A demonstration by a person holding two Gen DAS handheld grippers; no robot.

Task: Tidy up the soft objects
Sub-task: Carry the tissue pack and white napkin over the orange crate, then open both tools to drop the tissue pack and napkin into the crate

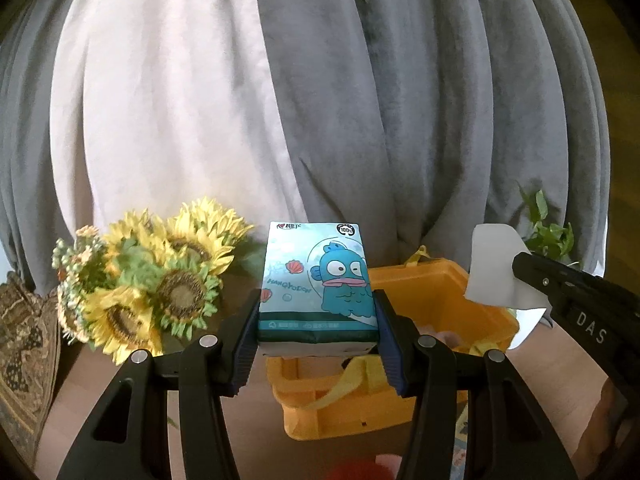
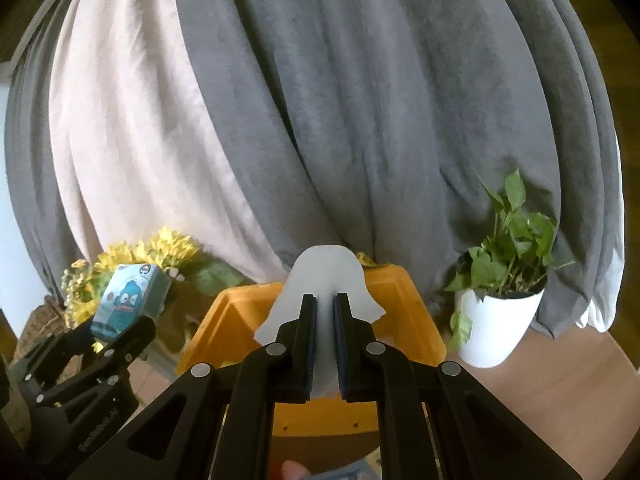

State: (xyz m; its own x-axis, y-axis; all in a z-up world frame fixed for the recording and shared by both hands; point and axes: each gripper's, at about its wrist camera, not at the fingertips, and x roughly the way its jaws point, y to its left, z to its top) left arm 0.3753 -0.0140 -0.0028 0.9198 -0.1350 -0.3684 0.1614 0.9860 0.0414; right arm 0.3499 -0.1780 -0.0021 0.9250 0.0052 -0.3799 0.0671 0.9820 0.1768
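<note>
My left gripper [image 1: 318, 312] is shut on a teal tissue pack [image 1: 318, 280] printed with a blue cartoon fish, and holds it above the near left part of an orange plastic bin [image 1: 440, 292]. The pack also shows in the right wrist view [image 2: 130, 300], with the left gripper [image 2: 116, 328] around it. My right gripper [image 2: 324, 320] is shut on a white tissue sheet [image 2: 326, 272] and holds it over the orange bin [image 2: 400, 300]. The left wrist view shows that sheet [image 1: 496, 268] at the right, over the bin's right edge.
A bunch of artificial sunflowers [image 1: 160, 276] stands left of the bin. A white pot with a green plant [image 2: 500, 320] stands right of it. Grey and pale curtains [image 2: 320, 100] hang behind. The wooden table [image 2: 560, 380] shows at the right. A patterned cushion [image 1: 20, 340] lies far left.
</note>
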